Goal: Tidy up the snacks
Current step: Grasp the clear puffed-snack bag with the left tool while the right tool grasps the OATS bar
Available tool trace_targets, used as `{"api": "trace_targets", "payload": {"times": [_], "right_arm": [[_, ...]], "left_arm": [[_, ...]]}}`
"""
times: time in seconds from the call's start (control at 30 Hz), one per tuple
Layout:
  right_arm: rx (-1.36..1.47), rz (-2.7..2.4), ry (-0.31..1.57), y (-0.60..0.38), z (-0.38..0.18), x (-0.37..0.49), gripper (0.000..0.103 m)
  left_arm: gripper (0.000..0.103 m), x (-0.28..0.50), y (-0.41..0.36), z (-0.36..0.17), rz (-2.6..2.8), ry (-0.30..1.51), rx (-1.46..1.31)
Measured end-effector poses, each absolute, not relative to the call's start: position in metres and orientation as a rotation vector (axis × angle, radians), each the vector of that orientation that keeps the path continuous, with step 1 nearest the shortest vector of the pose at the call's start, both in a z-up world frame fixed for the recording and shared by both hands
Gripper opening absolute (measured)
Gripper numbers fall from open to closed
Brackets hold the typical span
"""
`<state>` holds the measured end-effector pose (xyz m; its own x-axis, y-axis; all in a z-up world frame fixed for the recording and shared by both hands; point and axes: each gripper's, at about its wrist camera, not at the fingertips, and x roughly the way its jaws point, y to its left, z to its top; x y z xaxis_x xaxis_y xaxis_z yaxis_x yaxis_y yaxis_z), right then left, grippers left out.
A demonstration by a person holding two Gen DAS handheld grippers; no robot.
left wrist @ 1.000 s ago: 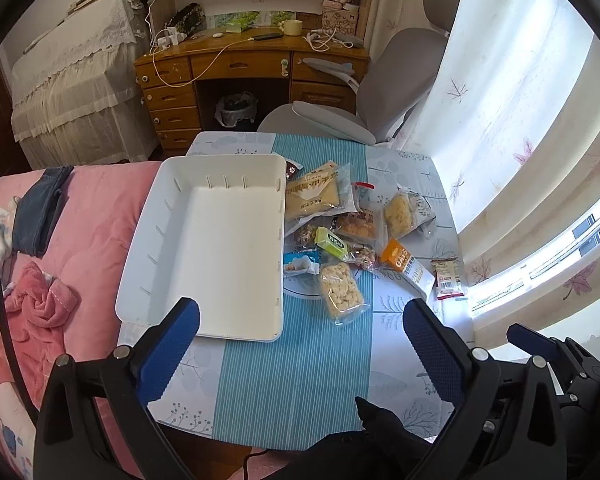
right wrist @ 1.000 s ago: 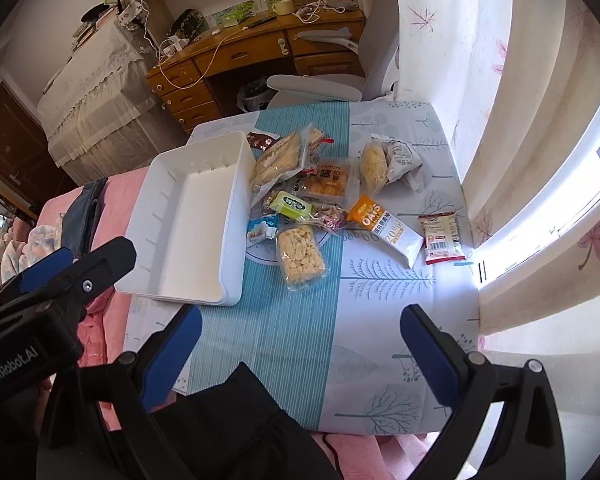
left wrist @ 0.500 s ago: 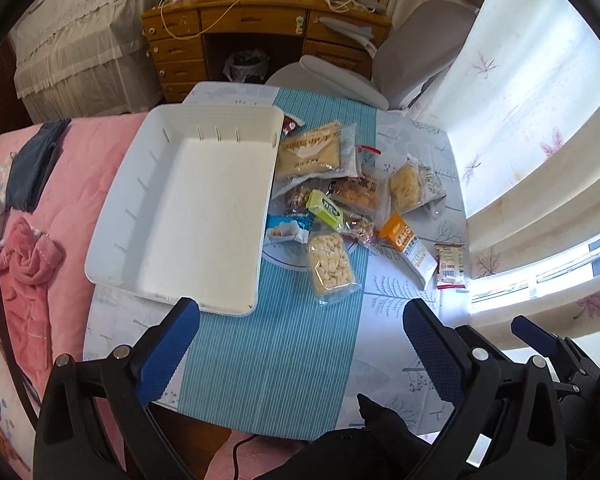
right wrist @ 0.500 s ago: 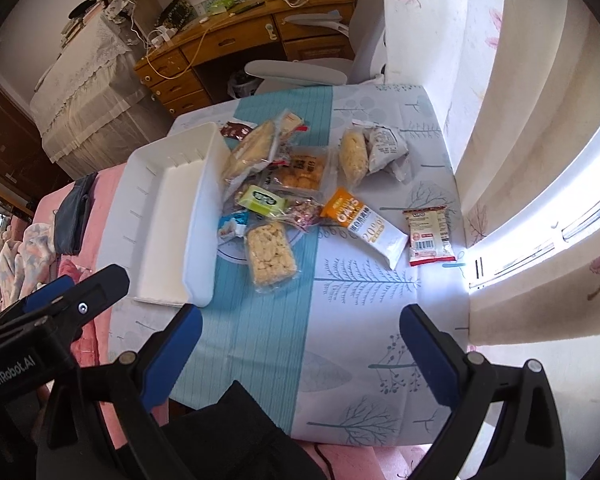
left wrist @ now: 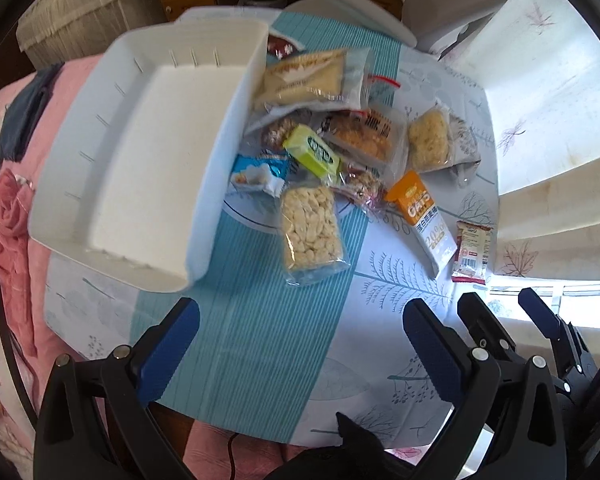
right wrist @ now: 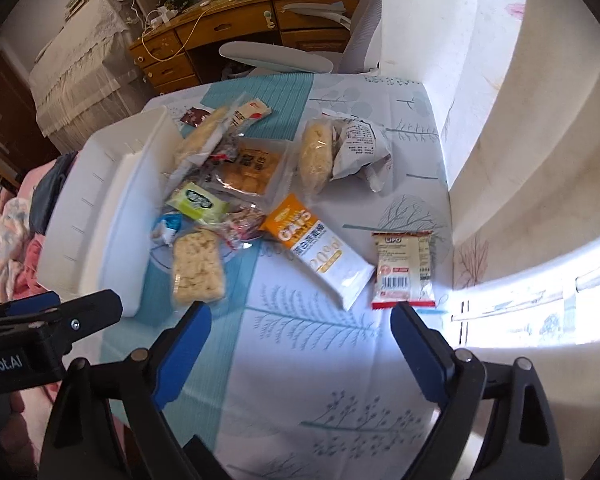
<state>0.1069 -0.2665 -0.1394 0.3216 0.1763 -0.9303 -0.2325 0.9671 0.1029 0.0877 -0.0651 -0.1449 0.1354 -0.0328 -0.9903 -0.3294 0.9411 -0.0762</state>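
- Both hand-held grippers have come down closer to the counter since the earlier frames, so the snacks now fill more of each view.
- Left hand-held gripper hangs over the near part of the counter with its blue pads set wide and nothing between them; bare striped cloth lies under the gap.
- Right hand-held gripper has its jaws wide but closing, with nothing between them; in the left wrist view it shows at the lower right, just beside the left one.
- White tray sits on the left side of the counter, with no snack inside it.
- Snacks lie in a loose heap just right of the tray, some overlapping.
- Clear pack of pale puffed squares is nearest the grippers, on the teal stripe.
- Small blue-and-white wrapper touches the tray's wall; a lime-green pack lies above it on the heap.
- Large clear bag with a pale slab sits at the far end, next to a clear pack of brown biscuits.
- Orange-and-white oats packet lies apart from the heap on the pale cloth.
- Small red-edged sachet lies just beside the oats packet, close to the right hand-held gripper's right pad.
- Bag with a pale round cake rests toward the window side.
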Motion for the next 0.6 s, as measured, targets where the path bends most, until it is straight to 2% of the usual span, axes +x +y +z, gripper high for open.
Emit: {"api": "trace_targets", "payload": {"times": [0.3,0.4,0.6], "right_arm": [[-0.19,0.345,1.216,-0.272,-0.195,0.134,0.09],[-0.24,0.361,1.206,-0.274,-0.213,0.144,0.087],[-0.207,0.365,1.238,-0.28,-0.238,0.162,0.083]], "left_arm": [[0.101,0.125,-0.073,-0.211,0.276,1.575,-0.355],[0.101,0.136,-0.073,-0.231,0.291,1.615,-0.369],[0.1,0.15,-0.067,-0.259,0.316,1.657,-0.386]]}}
